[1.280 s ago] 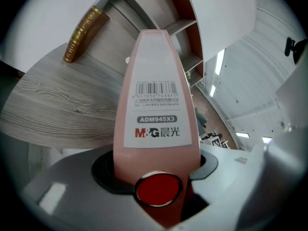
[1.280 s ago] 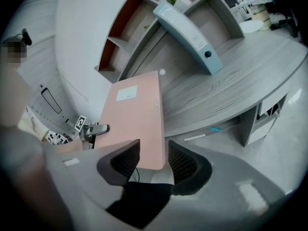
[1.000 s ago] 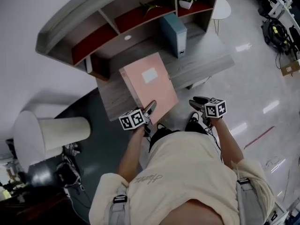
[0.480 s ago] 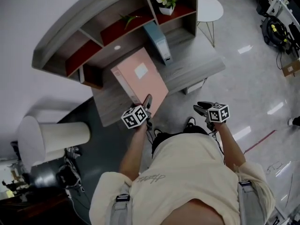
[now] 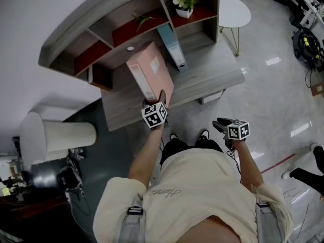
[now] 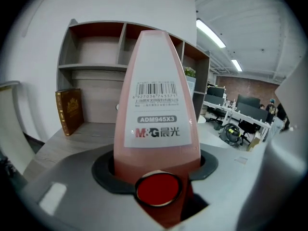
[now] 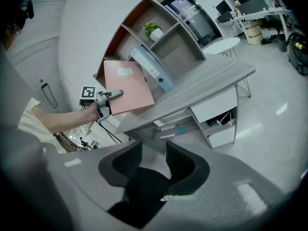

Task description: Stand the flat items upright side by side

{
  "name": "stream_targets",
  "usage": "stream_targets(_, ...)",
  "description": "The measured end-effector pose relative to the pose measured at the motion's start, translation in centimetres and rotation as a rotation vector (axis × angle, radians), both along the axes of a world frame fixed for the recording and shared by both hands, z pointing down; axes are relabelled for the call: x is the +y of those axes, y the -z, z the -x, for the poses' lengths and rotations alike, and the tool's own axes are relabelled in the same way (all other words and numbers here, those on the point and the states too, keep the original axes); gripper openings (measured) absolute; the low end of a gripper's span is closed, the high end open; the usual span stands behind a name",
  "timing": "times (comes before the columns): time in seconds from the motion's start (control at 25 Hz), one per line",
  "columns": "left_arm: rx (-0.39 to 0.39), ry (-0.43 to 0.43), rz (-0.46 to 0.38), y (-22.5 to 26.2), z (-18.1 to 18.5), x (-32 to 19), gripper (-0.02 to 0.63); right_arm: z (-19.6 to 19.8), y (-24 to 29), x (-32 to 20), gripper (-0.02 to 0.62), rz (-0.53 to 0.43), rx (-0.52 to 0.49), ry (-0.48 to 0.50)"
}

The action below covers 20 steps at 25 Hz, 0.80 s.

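A pink file box [image 5: 151, 76] stands raised on its edge on the grey desk [image 5: 212, 77], leaning a little, just left of an upright blue file box [image 5: 171, 46]. My left gripper [image 5: 162, 97] is shut on the pink box's near end. In the left gripper view the box's labelled spine [image 6: 157, 114] fills the space between the jaws of the left gripper [image 6: 157, 165]. My right gripper [image 5: 219, 123] hangs off the desk's front, over the floor, open with nothing in it. From the right gripper [image 7: 153, 152] I see the pink box [image 7: 129, 86] and the blue box [image 7: 152, 69].
A shelf unit with red-backed compartments [image 5: 132, 30] rises behind the desk, with a potted plant [image 5: 184, 3] and a brown book [image 6: 67, 110]. Drawers [image 7: 215, 115] hang under the desk. A round white table [image 5: 234, 10] stands to the right, and a white cylinder [image 5: 59, 137] to the left.
The pink box lay flat on the desk; now it is tipped up on its edge beside the blue box, the left gripper rolling with it. The right gripper has drawn back from the desk.
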State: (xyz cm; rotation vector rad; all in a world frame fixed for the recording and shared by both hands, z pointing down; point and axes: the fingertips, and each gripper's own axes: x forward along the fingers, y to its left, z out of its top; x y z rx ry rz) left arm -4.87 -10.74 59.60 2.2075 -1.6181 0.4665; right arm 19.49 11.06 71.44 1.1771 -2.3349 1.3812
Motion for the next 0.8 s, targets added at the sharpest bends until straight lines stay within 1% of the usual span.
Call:
stream_targets(0.12, -0.046, 0.046, -0.064, -0.1, -0.5, -0.8, 0.290, -0.1, -0.4, 0.3, 0.156, 0.017, -0.018, -0.005)
stream_targets(0.2, -0.040, 0.070, -0.092, -0.1, -0.9, -1.2, 0.291, -0.3, -0.7, 0.3, 0.156, 0.030, -0.022, -0.005)
stream_targets(0.32, -0.035, 0.072, -0.085, -0.6, -1.6, -1.5, 0.293, -0.5, -1.0, 0.7, 0.156, 0.052, -0.019, 0.002)
stream_targets(0.52, -0.088, 0.023, -0.106, -1.0, -3.4, -2.9, 0.299, -1.2, -2.1, 0.6, 0.156, 0.096, 0.005, -0.006)
stream_targets(0.68, -0.095, 0.051, -0.137, -1.7, -4.5, -3.9, 0.302, -0.8, -2.2, 0.1, 0.156, 0.122, 0.022, 0.007)
stream_targets(0.8, -0.098, 0.069, -0.155, -1.7, -5.0, -4.7, 0.310, -0.2, -2.1, -0.7, 0.156, 0.135, 0.044, 0.034)
